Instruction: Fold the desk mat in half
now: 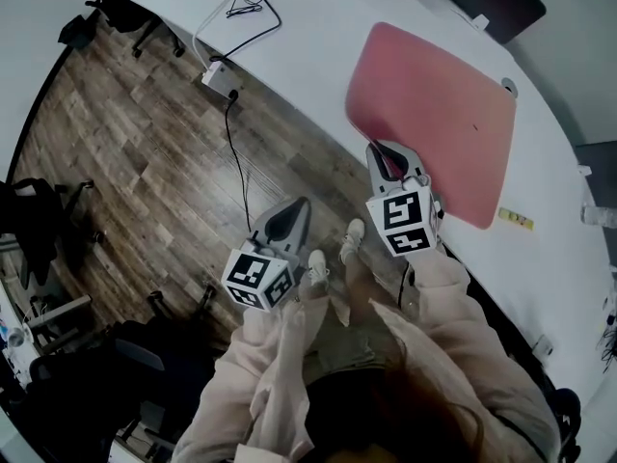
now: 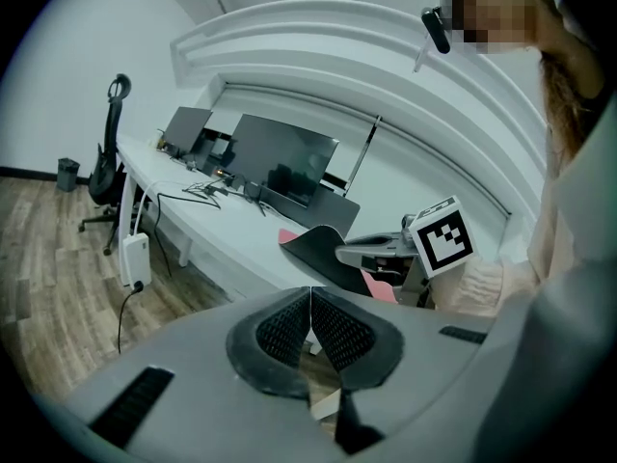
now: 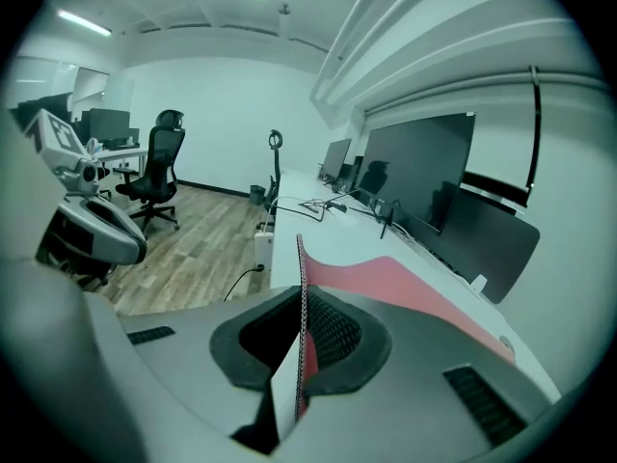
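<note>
In the head view, the pink desk mat [image 1: 434, 123] is seen spread on the white bench [image 1: 318, 56], ahead of and to the right of the right tool [image 1: 383, 154]. The mat's corner nearest the bench edge is taken between that tool's jaws. The left tool [image 1: 294, 210] is held over the wooden floor [image 1: 145, 143], to the left of the right tool and apart from both the bench and the mat. A white power strip [image 1: 220, 77] is seen on the floor well ahead of the left tool.

In the left gripper view, the left tool [image 2: 310, 302] is shown clenched, its ribbed pads pressed together with nothing between them. Ahead of it and to its right, the right tool is seen gripping the mat's corner, which is raised off the bench so that the dark underside [image 2: 318, 247] is turned towards the camera. A dark monitor [image 2: 284, 167] stands on the bench further ahead.

In the right gripper view, the right tool [image 3: 305, 328] is shown clamped on the mat's edge, which stands upright between the pads. From the jaws the pink surface [image 3: 405, 283] runs forward and to the right along the bench. An office chair [image 3: 159, 167] is seen far ahead to the left.
</note>
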